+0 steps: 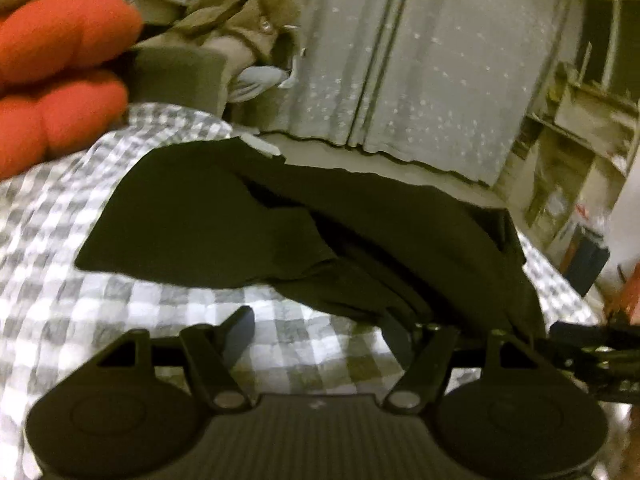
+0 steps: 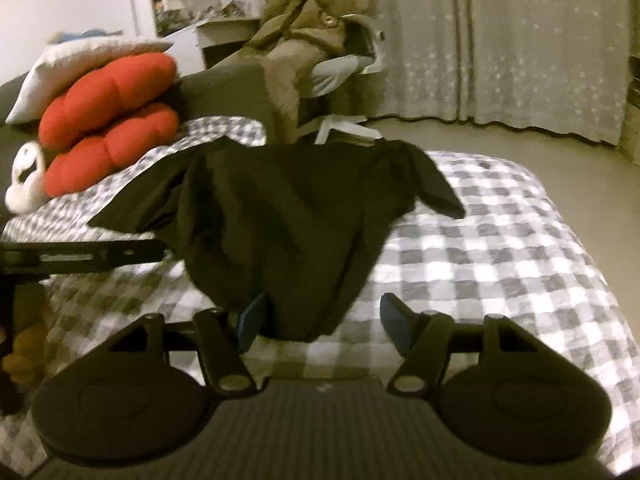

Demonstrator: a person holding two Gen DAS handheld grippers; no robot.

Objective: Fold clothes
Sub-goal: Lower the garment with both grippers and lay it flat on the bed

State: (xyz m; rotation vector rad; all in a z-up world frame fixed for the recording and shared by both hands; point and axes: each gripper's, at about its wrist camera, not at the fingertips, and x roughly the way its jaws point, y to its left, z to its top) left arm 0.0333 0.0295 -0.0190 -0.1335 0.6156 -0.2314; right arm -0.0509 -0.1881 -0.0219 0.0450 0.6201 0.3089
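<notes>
Right gripper (image 2: 324,322) stood released, jaws apart, hem of black garment (image 2: 288,216) between pads, unpinched; left gripper (image 1: 332,332) likewise unclenched, right finger hidden under cloth. Garment lay bunched on checked bedspread (image 2: 500,248); red cushions (image 2: 108,120) beyond, grey curtain (image 2: 500,40) behind

Matt black cloth garment (image 2: 280,216) lies on soft checked cotton bedspread (image 2: 500,240) (woven, unglossy).

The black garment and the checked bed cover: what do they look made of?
Black garment: soft matte fabric, probably knit, since it drapes in limp folds without shine. Checked bed cover: grey-and-white fabric, looks woven and possibly quilted, with a slightly puckered surface; blur leaves that open.
</notes>
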